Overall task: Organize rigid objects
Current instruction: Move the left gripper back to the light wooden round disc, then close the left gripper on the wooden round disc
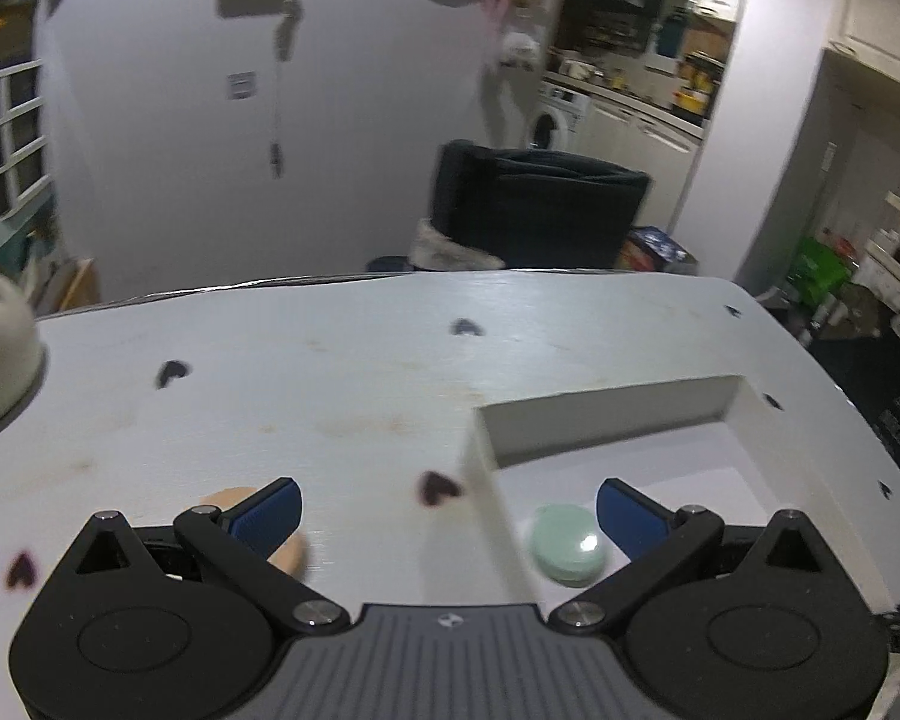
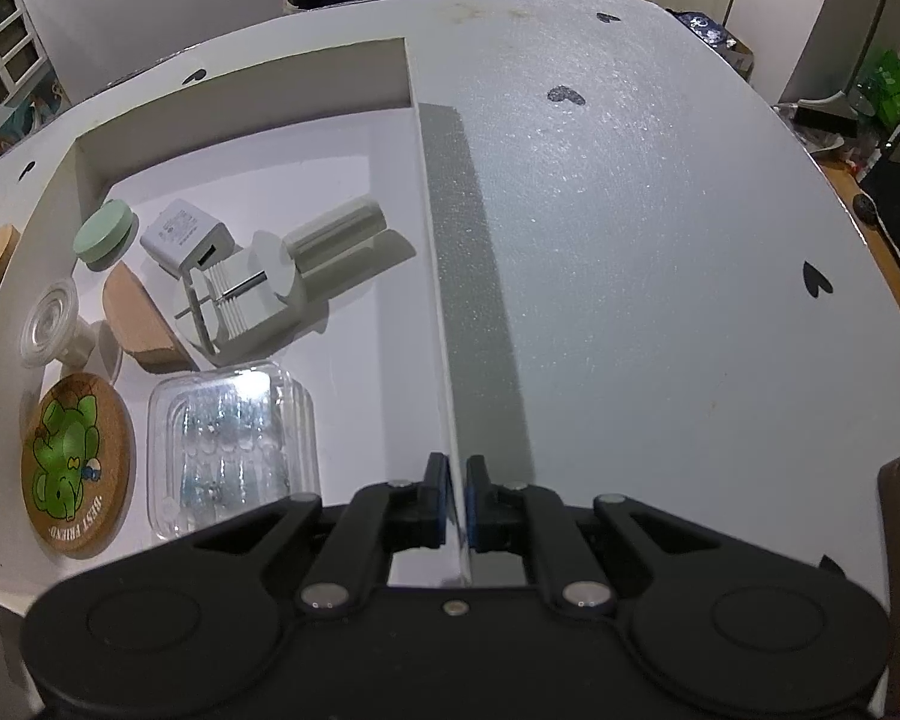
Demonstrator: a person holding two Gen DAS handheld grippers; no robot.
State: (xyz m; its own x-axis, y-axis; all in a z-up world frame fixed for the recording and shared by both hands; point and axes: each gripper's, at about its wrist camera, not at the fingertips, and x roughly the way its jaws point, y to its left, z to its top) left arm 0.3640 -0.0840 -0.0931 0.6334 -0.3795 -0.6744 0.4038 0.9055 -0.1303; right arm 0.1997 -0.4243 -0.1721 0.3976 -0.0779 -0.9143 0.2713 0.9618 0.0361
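Your left gripper [image 1: 447,510] stood spread wide and empty, its blue pads straddling the box [image 2: 243,69] wall from above. Under its left finger, on the table [image 1: 330,372] outside the box, lay a tan wooden disc [image 1: 288,549], partly hidden by the pad. That disc looked like the one rigid piece left to bring in. The right-hand view showed it too, just beyond the box's left wall.

Your right gripper [image 2: 457,495] was pressed together on the box's right wall, pinching the thin white board near its front corner, which I judge was steadying the box.

Inside the box were a green disc [image 2: 103,229], a white charger [image 2: 186,234], a grey tool [image 2: 252,294] with a cylindrical handle, a cork wedge [image 2: 138,318], a clear cup [image 2: 51,321], a cartoon coaster [image 2: 75,468] and a clear plastic case [image 2: 234,450].

The wooden disc would probably be light, stiff and low to the table, with little height for the pads to catch. I would take it across its width, pads on opposite edges, coming down steeply so the tips reach the tabletop. It should not break, but a shallow grip could let it skid on the smooth painted surface. There was open floor in the box's far half to set it down.
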